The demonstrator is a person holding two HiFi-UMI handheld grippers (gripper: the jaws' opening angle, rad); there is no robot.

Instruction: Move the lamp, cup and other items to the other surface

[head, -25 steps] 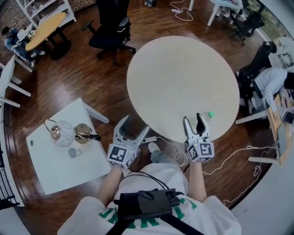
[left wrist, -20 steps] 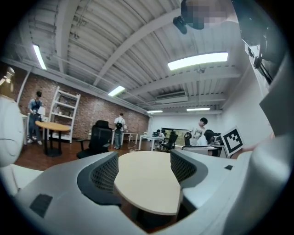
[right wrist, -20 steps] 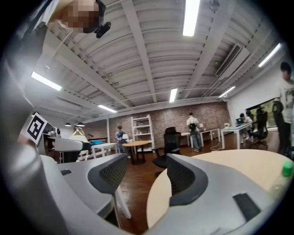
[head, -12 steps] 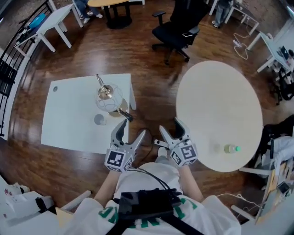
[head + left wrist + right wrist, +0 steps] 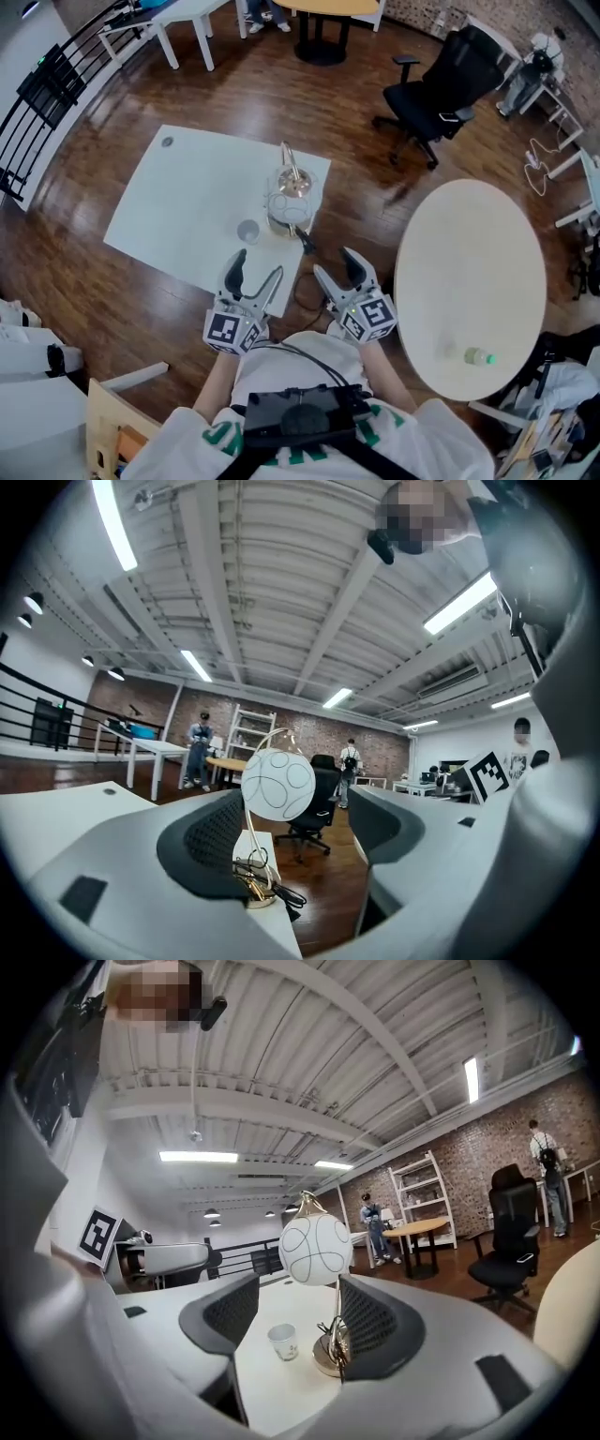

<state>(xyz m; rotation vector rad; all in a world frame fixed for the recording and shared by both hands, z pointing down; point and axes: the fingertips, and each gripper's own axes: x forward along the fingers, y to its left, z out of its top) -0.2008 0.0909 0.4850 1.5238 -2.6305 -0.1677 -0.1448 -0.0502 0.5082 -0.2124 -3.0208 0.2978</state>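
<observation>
**A:** Lamp first, or the cup? Where does it all sit?

**B:** Both are on the white table (image 5: 159, 216). The round table (image 5: 469, 272) stands well apart from it, to its right, and I take that for the other surface. The lamp (image 5: 291, 192) is up by the white table's near right corner. The cup (image 5: 247, 231) is just beside it, a little further in along the near edge.

**A:** How would the lamp handle?

**B:** Awkwardly, I'd guess. It has a pale ball shade that looks like glass, a thin brass-coloured stem and a small round foot. That likely makes it top-heavy and breakable up top. I'd pinch the stem low, just above the foot, and never the shade. Its dark cord (image 5: 304, 242) is bundled at the foot and reaches the table's edge, so it may trail or snag.

**A:** And the cup?

**B:** It's small and probably light and soft-walled. A gentle squeeze at the rim should do.

**A:** Grippers?

**B:** The left gripper (image 5: 255, 267) and right gripper (image 5: 339, 265) hover just off the white table's near edge, pointed at the lamp. Each has its jaws about half apart, with nothing held between them.
</observation>
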